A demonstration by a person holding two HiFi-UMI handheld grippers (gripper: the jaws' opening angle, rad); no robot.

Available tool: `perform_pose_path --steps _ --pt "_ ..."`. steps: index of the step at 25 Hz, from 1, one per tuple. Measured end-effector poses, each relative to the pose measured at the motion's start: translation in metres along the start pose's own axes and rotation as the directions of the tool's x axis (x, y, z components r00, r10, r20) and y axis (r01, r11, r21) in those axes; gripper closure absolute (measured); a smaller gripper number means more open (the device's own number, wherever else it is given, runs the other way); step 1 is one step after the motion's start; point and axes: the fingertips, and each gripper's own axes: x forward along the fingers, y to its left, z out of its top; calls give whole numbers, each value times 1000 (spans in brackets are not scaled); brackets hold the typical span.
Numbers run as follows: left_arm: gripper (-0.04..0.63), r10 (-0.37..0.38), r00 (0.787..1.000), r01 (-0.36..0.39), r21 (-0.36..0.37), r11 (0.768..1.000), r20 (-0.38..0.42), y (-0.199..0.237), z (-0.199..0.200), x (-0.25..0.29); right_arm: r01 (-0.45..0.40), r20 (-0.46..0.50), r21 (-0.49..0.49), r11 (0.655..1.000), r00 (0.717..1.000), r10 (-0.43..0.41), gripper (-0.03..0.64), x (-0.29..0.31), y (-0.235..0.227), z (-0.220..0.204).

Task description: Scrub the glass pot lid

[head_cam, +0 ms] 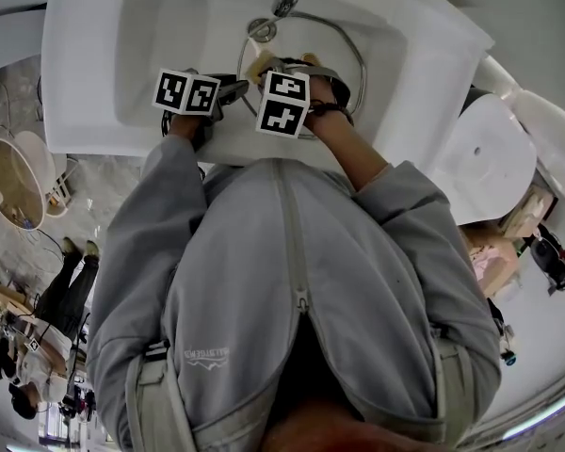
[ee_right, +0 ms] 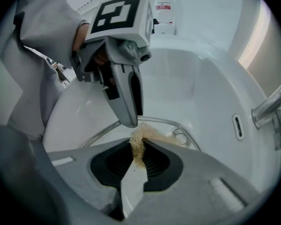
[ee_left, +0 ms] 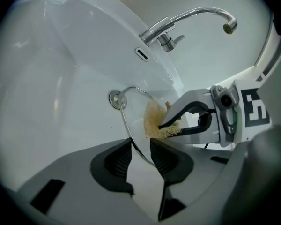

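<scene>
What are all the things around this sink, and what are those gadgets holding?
glass pot lid: one, clear, in the sink
scrubber: one, tan, at the lid
sink: one, white
faucet: one, chrome, behind the basin
bottle: one, red-labelled, on the sink's back ledge
toilet: one, white, beside the sink
jacket: one, grey, on the person
left gripper: one, grey, fingers clamp the lid's rim
right gripper: one, grey, fingers clamp the scrubber

You're working under bright, even, cool light; the white sink (head_cam: 85,55) nearly washes out. The faucet (ee_left: 155,30) glints. Every view bulges fisheye-fashion, darkening at the rounded corners, and close foreground goes soft.
</scene>
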Motion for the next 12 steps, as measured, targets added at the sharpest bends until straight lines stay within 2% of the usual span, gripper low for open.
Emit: perform_pose_path --steps 12 --pt "479 40 999 -40 23 999 11 -3 -2 -2 -140 46 125 982 990 135 568 -18 73 -22"
